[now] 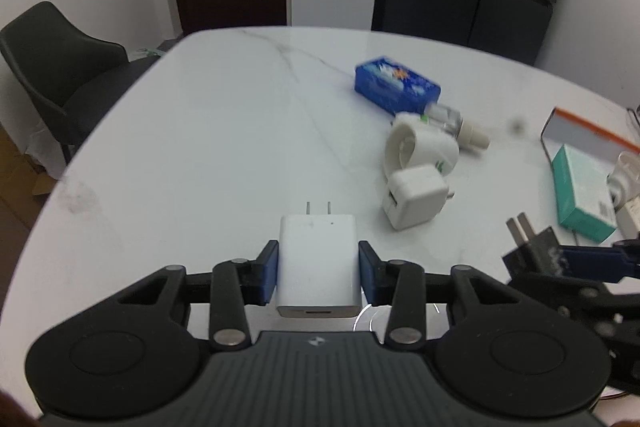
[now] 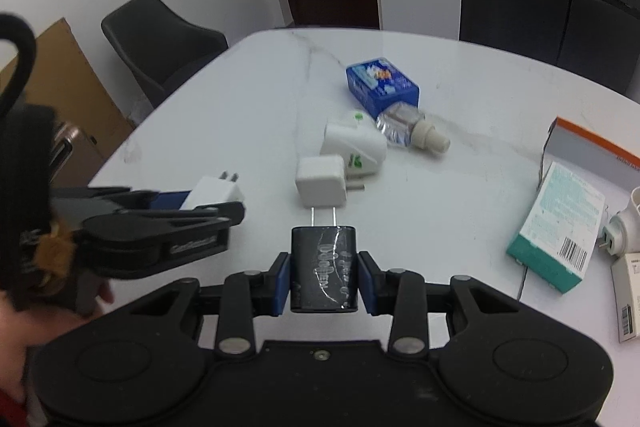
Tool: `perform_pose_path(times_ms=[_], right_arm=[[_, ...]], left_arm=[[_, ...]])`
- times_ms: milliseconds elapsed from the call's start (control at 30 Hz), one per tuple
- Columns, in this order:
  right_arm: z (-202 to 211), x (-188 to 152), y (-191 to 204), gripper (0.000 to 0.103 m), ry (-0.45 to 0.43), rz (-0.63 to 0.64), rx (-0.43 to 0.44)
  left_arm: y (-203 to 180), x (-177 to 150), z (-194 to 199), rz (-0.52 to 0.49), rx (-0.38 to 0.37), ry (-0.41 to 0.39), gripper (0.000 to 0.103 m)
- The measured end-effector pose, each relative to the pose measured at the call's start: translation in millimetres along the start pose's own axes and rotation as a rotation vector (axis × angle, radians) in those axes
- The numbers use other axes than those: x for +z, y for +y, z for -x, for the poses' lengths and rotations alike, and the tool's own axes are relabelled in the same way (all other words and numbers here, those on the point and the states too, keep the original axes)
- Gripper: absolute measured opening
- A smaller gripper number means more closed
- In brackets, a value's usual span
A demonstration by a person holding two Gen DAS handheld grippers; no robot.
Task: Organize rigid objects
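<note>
Now the left gripper [image 1: 319, 273] pinches a white charger [image 1: 317, 265], prongs forward, seemingly just above the table [image 1: 200, 131]; the right gripper [image 2: 324, 277] clamps a black charger [image 2: 324, 269] likewise.

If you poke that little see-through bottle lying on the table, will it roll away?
Probably a bit. The bottle lies on its side and looks round, so a nudge could roll it on the smooth table. The blue box and white plug-in holder sit close and may stop it. It looks small and light.
</note>
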State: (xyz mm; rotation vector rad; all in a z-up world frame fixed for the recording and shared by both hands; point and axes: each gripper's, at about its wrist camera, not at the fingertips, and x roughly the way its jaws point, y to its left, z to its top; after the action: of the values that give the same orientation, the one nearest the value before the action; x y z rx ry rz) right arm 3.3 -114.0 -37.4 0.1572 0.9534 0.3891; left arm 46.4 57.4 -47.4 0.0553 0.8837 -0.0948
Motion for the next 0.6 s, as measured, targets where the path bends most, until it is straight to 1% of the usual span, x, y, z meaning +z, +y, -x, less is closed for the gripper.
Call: perform_pose_path(times_ms=[200, 400, 500, 600], right_arm=[[14, 9, 9, 0.044, -0.023, -0.002, -0.044], [32, 18, 10, 0.044, -0.043, -0.032, -0.099], [42, 20, 8, 0.044, -0.056, -0.044, -0.120], [54, 20, 3, 0.044, -0.069, -0.061, -0.140]], left_arm=[[-2, 12, 31, 0.027, 0.044, -0.021, 0.041], [-11, 18, 57, 0.040, 0.037, -0.041, 0.041], [-20, 21, 67, 0.015, 0.042, -0.057, 0.041], [-26, 24, 76, 0.018, 0.031, -0.070, 0.041]])
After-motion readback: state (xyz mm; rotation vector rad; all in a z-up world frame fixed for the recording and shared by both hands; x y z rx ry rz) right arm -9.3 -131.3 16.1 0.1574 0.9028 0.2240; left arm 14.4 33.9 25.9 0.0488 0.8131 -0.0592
